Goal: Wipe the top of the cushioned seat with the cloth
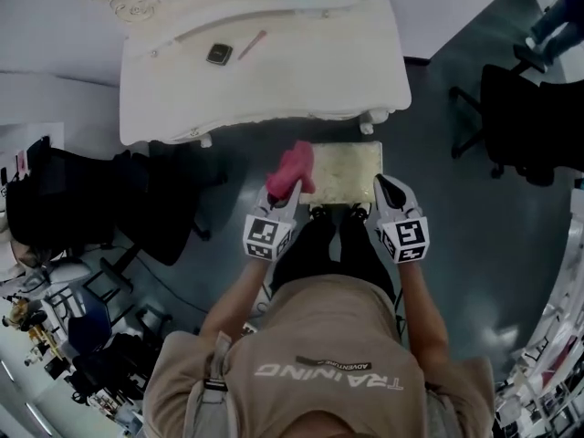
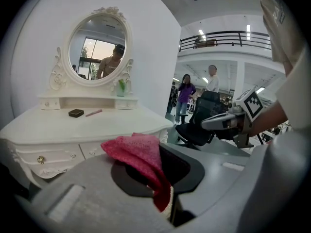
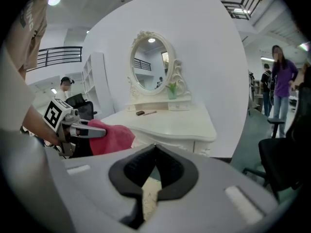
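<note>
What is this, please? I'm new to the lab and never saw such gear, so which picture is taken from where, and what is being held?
There is no robot here. A person wears a camera on the head and holds a two-jaw gripper in each hand. The head view looks steeply down at both grippers. The other two pictures come from cameras riding on each gripper, looking along its jaws.

The left gripper is shut on a pink cloth, by the left end of the cushioned seat. The right gripper is shut with nothing in it, near the seat's right end.

Behind the seat stands a white dressing table with an oval mirror. On the table lie a small dark case and a pink pen-like stick.
</note>
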`<state>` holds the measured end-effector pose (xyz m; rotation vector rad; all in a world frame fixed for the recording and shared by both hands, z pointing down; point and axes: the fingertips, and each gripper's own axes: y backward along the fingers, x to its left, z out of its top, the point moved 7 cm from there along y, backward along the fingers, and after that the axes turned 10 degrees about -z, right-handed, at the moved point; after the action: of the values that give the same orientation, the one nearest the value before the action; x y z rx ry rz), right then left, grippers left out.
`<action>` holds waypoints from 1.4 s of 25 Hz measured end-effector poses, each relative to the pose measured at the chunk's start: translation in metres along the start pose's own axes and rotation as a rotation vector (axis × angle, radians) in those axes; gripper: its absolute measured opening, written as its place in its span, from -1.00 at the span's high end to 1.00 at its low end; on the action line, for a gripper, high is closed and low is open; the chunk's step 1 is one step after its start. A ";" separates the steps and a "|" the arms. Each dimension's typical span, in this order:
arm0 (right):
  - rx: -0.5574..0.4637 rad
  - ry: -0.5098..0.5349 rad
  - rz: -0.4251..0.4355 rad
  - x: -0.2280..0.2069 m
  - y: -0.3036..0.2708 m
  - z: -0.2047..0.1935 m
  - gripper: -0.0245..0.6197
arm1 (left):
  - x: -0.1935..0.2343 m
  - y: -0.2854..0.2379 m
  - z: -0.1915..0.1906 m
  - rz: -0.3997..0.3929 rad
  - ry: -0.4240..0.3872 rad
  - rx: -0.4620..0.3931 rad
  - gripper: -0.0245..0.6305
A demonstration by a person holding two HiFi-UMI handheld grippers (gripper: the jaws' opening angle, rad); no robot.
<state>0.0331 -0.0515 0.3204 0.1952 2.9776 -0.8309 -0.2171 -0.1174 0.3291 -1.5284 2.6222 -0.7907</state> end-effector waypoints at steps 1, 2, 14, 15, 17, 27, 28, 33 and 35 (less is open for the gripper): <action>0.009 -0.010 0.007 -0.003 -0.005 -0.007 0.92 | 0.002 -0.004 -0.005 0.017 0.009 0.007 0.81; 0.015 -0.020 0.015 -0.004 -0.010 -0.013 0.92 | 0.004 -0.007 -0.009 0.032 0.021 0.015 0.81; 0.083 -0.065 0.068 -0.006 -0.078 -0.071 0.92 | 0.040 -0.046 -0.087 0.104 0.127 0.086 0.81; 0.095 -0.071 0.074 -0.004 -0.084 -0.079 0.92 | 0.045 -0.049 -0.097 0.108 0.134 0.095 0.81; 0.114 -0.072 0.081 -0.002 -0.095 -0.094 0.92 | 0.055 -0.055 -0.116 0.115 0.143 0.109 0.81; 0.204 -0.057 0.040 0.000 -0.154 -0.163 0.92 | 0.106 -0.099 -0.197 0.098 0.102 0.189 0.81; 0.209 -0.051 0.036 0.001 -0.160 -0.170 0.92 | 0.112 -0.103 -0.207 0.099 0.102 0.201 0.81; 0.235 -0.043 0.047 0.012 -0.193 -0.199 0.92 | 0.140 -0.120 -0.246 0.092 0.115 0.227 0.81; 0.249 -0.042 0.072 0.020 -0.205 -0.208 0.92 | 0.153 -0.125 -0.261 0.096 0.111 0.232 0.81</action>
<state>-0.0159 -0.1151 0.6015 0.2872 2.8026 -1.1785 -0.2614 -0.1827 0.6465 -1.3258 2.5441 -1.1548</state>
